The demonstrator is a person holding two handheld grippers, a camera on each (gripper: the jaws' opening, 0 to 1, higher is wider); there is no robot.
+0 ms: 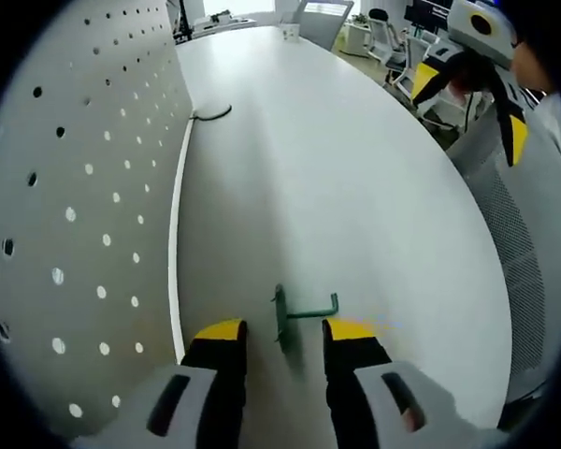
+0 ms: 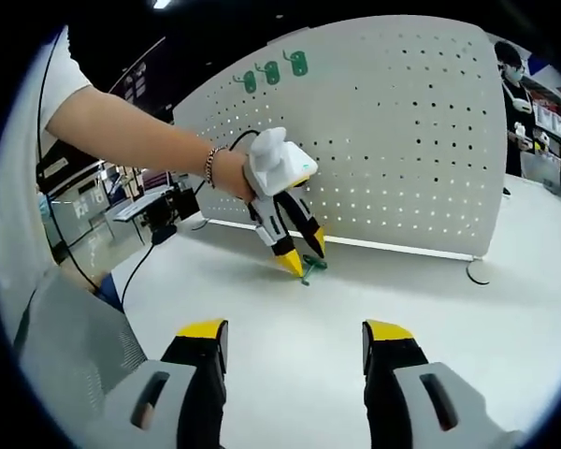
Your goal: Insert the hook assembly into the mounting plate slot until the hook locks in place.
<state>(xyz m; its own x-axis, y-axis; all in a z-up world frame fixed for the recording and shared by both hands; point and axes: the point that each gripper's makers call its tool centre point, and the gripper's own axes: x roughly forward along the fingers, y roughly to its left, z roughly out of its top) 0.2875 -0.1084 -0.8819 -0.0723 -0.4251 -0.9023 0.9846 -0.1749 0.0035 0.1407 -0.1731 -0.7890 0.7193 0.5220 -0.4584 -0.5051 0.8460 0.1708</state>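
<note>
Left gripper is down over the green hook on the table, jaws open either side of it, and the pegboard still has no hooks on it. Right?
Not quite: the pegboard already carries three green hooks near its top edge, as the right gripper view shows. The rest holds: the left gripper is open around the green hook on the table.

Green hook [image 1: 304,313] flat on white table, near upright white pegboard [image 1: 84,215].

An open-plan office is showing behind the white bench [image 1: 355,168]: rolling chairs [image 1: 385,36], desks [image 2: 140,208] and monitors are lining the background.
</note>
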